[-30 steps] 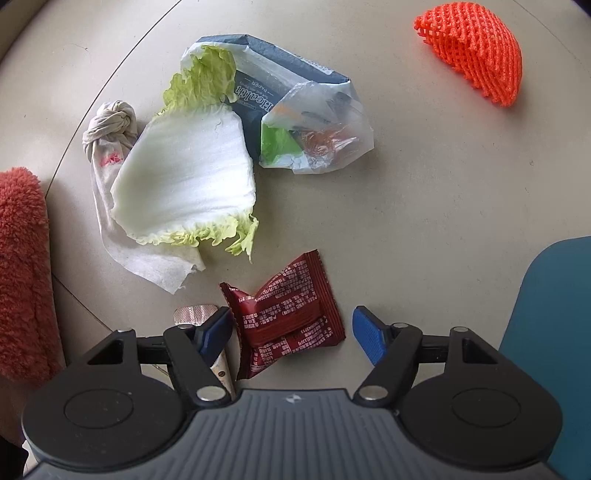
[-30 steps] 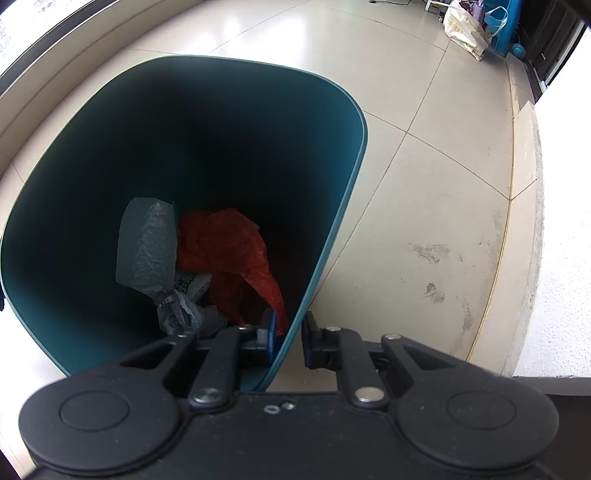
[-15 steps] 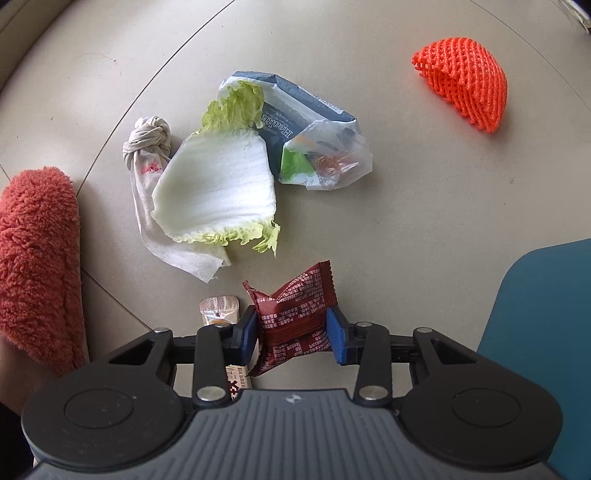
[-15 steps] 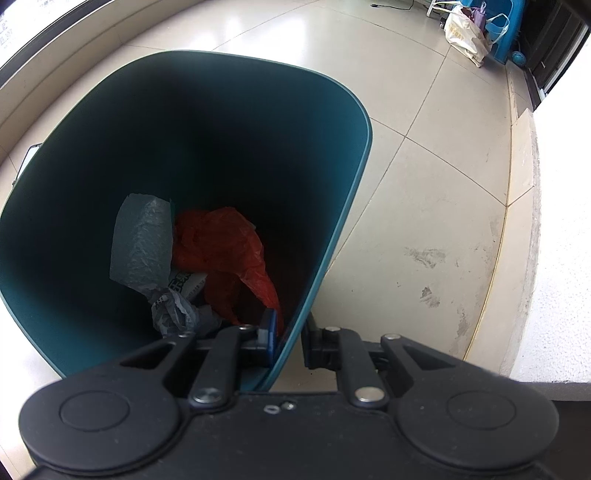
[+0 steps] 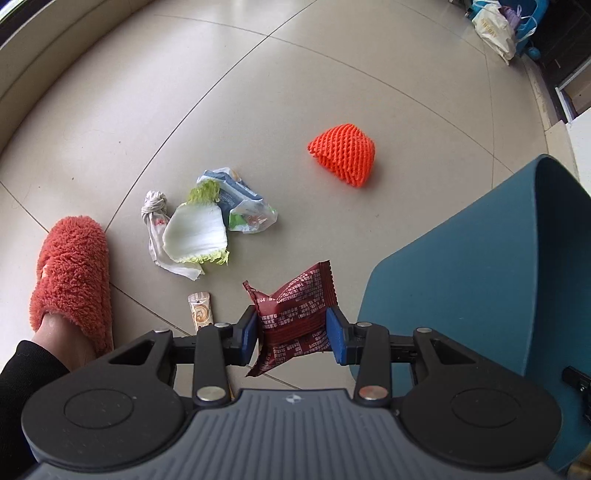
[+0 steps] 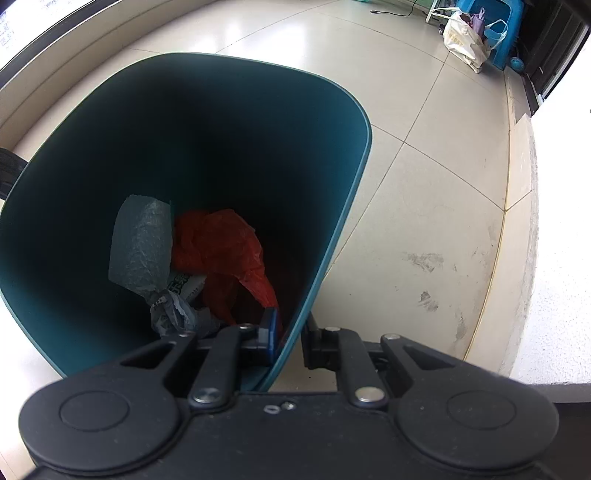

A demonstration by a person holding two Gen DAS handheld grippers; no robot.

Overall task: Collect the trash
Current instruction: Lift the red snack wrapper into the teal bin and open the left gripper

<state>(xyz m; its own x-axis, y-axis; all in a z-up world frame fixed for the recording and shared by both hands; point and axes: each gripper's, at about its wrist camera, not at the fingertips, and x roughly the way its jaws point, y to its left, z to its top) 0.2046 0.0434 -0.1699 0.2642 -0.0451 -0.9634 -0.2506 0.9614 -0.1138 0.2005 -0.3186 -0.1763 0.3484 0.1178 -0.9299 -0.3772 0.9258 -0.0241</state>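
Note:
My left gripper [image 5: 293,330] is shut on a dark red snack wrapper [image 5: 295,317] and holds it well above the tiled floor. Below on the floor lie a cabbage leaf [image 5: 195,236], a knotted white tissue [image 5: 155,218], a crumpled clear and blue bag [image 5: 240,206], a small beige sachet [image 5: 200,312] and an orange foam net [image 5: 343,153]. The teal bin [image 5: 480,277] stands to the right. In the right wrist view my right gripper [image 6: 290,338] is shut on the teal bin's rim [image 6: 325,258]. Inside the bin lie a red plastic bag [image 6: 225,254] and grey crumpled plastic [image 6: 142,247].
A foot in a fluffy orange slipper [image 5: 72,273] stands at the left, beside the trash pile. Far off at the top right are a cream shopping bag [image 6: 463,38] and a blue stool [image 6: 496,29]. A low ledge runs along the left wall.
My left gripper closed on the red wrapper and lifted it high off the floor; the trash pile now looks small and far below. The right gripper kept still on the bin's rim.

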